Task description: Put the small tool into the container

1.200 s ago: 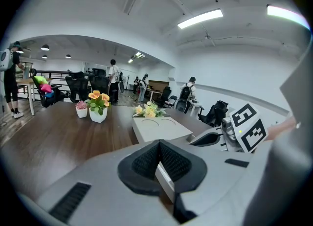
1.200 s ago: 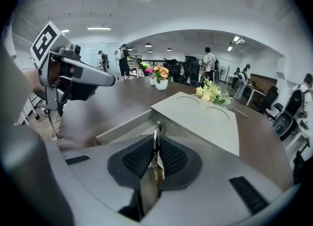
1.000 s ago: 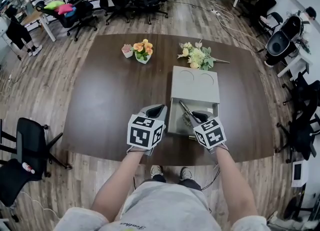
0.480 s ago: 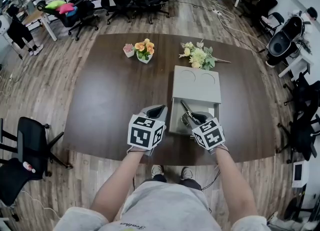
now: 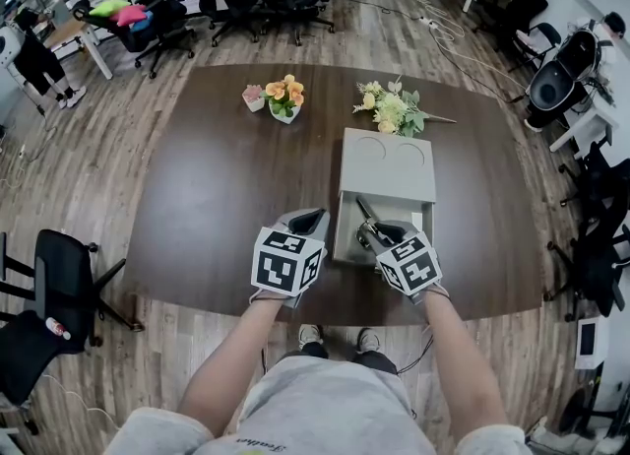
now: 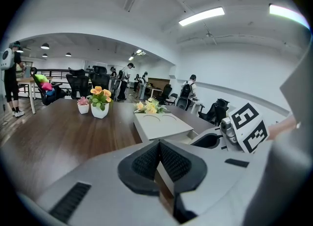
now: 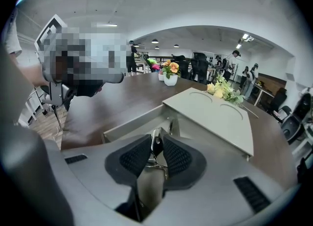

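Brown office table (image 5: 217, 187) beneath grey container (image 5: 386, 162)

Grey shirt (image 5: 313, 406), black-and-white marker cubes (image 5: 286, 259).

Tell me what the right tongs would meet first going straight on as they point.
Probably the open grey container: the right tongs, shut on the small tool, aim into its cavity; depth is unclear.

Dark oval table (image 5: 217, 177) before you on wood-plank floor (image 5: 79, 197). Black office chairs (image 5: 59, 276) left of you and at far end. White walls (image 6: 234, 73); ceiling strip lights (image 6: 201, 16) lit.
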`<state>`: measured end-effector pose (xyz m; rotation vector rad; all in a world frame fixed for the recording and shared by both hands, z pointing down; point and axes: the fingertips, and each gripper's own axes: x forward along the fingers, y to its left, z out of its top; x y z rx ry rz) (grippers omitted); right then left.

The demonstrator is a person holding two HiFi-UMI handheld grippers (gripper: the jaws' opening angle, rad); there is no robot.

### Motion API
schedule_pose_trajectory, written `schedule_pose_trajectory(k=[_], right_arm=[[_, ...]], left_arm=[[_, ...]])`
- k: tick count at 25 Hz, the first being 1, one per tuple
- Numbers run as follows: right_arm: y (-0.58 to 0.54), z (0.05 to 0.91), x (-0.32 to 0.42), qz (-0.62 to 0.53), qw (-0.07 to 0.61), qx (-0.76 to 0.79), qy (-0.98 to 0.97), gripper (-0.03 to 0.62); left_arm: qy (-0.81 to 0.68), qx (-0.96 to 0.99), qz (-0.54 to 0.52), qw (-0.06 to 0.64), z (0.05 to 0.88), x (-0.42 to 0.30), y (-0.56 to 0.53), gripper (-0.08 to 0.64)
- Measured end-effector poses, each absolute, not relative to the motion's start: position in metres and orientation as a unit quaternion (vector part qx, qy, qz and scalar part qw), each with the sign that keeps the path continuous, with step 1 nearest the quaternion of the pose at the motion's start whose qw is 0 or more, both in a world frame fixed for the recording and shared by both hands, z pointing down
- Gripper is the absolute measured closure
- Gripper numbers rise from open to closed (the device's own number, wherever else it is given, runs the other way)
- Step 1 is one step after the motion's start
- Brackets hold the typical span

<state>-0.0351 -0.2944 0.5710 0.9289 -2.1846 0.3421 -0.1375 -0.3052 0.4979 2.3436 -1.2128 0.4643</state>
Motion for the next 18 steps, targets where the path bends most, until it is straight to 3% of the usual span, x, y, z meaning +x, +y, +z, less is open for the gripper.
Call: schedule_pose_trajectory(k=[18], right_arm=[[-0.293,0.559,-0.043,0.165,0.313,0.367,-0.860,0.524]], left_arm=[[-0.447,0.846,0.175,0.231,0.499,-0.143,-0.303,0.561]])
